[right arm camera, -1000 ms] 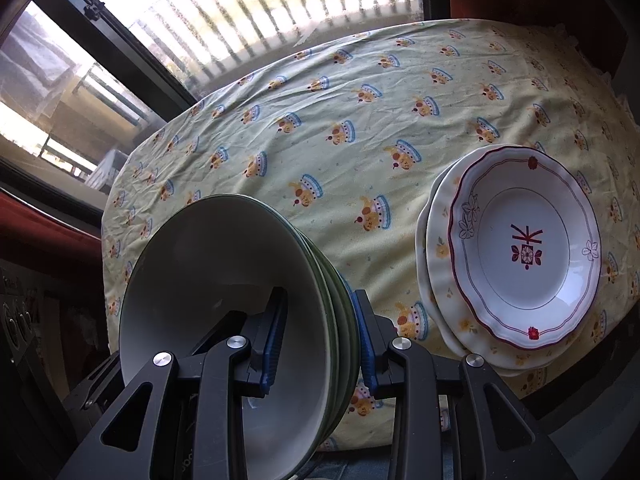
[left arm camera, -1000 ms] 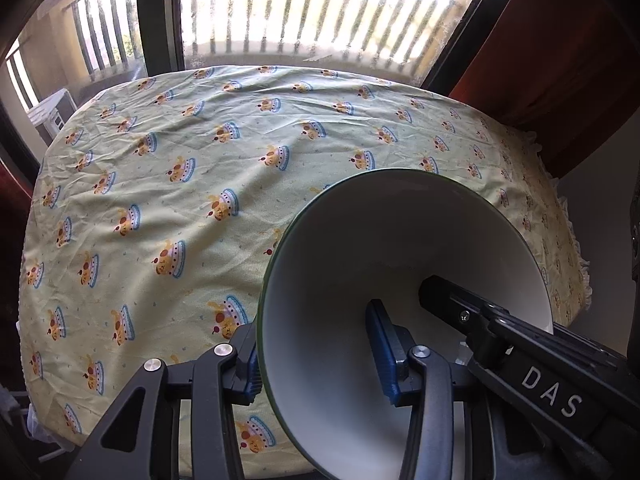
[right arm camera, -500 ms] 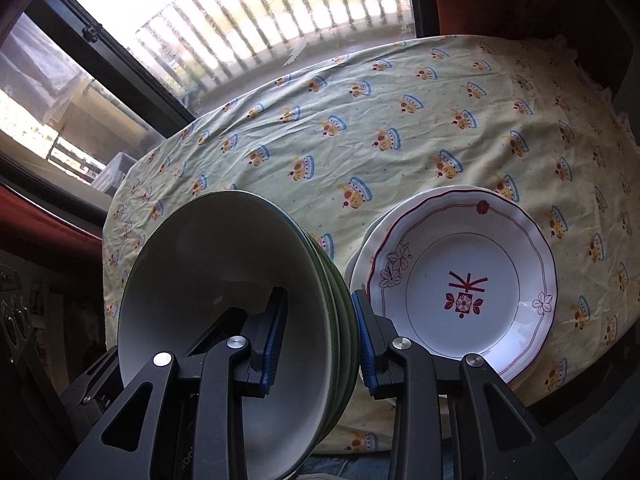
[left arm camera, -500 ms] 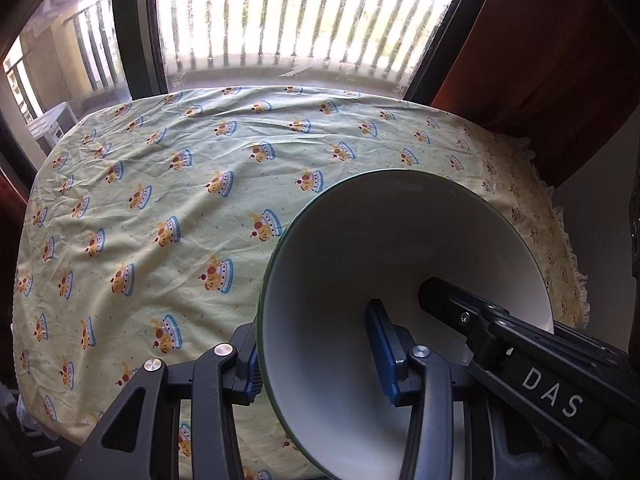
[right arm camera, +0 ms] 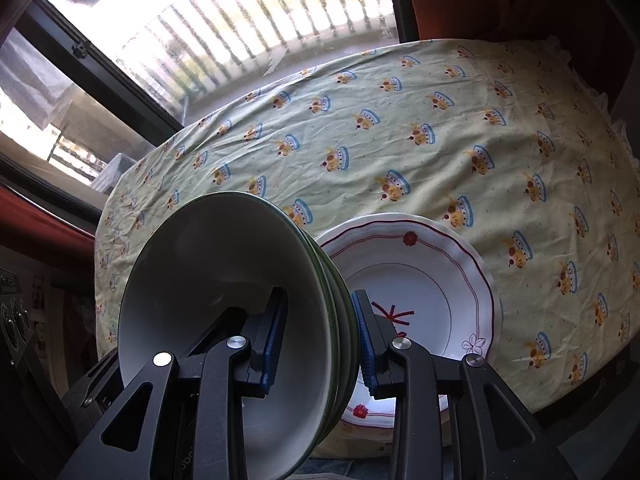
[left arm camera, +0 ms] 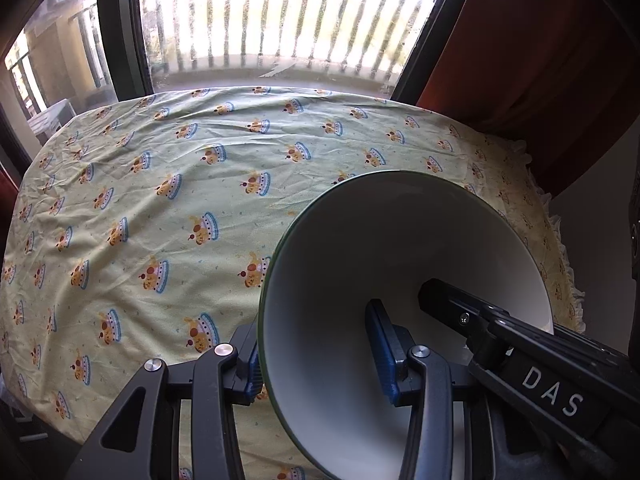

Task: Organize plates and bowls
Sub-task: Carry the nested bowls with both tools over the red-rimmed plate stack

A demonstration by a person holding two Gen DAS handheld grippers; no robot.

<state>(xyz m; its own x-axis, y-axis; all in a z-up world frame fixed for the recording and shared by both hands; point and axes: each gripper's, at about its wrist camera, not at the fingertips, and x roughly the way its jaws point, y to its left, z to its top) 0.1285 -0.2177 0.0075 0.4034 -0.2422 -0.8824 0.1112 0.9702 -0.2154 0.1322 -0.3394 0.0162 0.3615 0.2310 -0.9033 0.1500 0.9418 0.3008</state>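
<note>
The stack of bowls [right arm camera: 240, 320], white inside with green rims, hangs in the air between the two tools, tipped so that its mouth faces the left side of the right wrist view, with several nested rims showing edge-on at about 3 o'clock of the stack. The right tool [right arm camera: 318, 338] pinches the stack's wall, one blue pad inside the top bowl and the other against the outermost bowl's outside. The left tool [left arm camera: 316, 354] grips the opposite wall the same way, one pad inside the bowl and one outside at the rim, so both tools are pressed onto the stack and share its weight; in the left wrist view the other tool's black arm reaches into the bowl from 4 o'clock. Just behind the stack in the right wrist view, toward 3 o'clock, lie the plates [right arm camera: 420, 288], white with a red scalloped border and a red centre mark, flat on the desk [right arm camera: 400, 140] near its close edge; a second rim peeks from under the top one, so there seem to be at least two. The stack is above and partly in front of them, not touching as far as I can tell. The desk wears a pale green cloth printed with small cakes and looks bare toward 10 o'clock in the left wrist view. My judgement: the setting-down turns on levelling the stack and choosing open cloth beside the plates, with the right hand the nearer to them. Beyond the desk is a window [left arm camera: 280, 40] with railings.
</note>
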